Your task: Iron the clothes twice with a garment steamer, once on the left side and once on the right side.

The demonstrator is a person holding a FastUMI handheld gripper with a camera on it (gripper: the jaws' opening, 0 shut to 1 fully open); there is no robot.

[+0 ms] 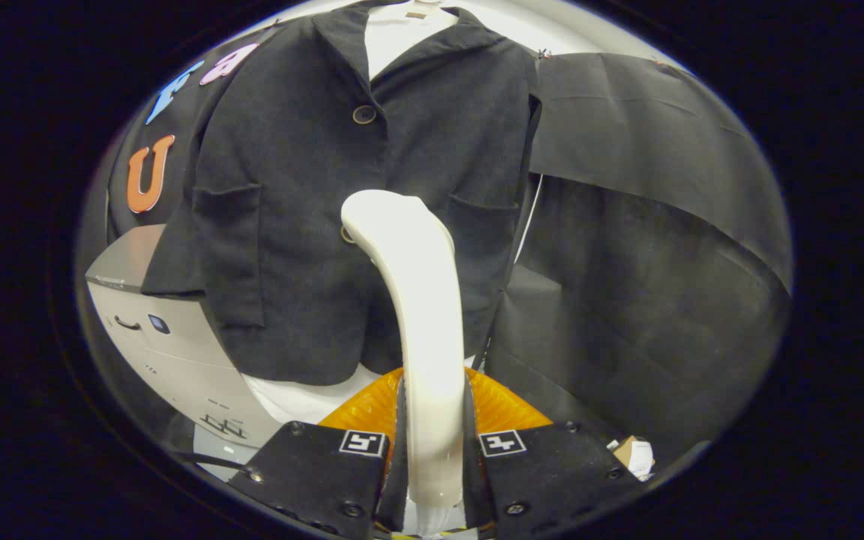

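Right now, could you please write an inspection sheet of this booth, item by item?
Surface: nothing seen.
Job's things: dark jacket hangs buttoned over a white shirt; cream steamer stands upright between the fingers, its head close to the jacket's middle; whether it touches cannot be told.
Clutter: small cardboard piece beside the gripper.
Grippers: gripper shut on the steamer handle, both fingers pressing it.
Cables: thin white cord at the jacket's edge.
Surroundings: black cloth wall; grey appliance beside the jacket; orange ribbed part behind the fingers.
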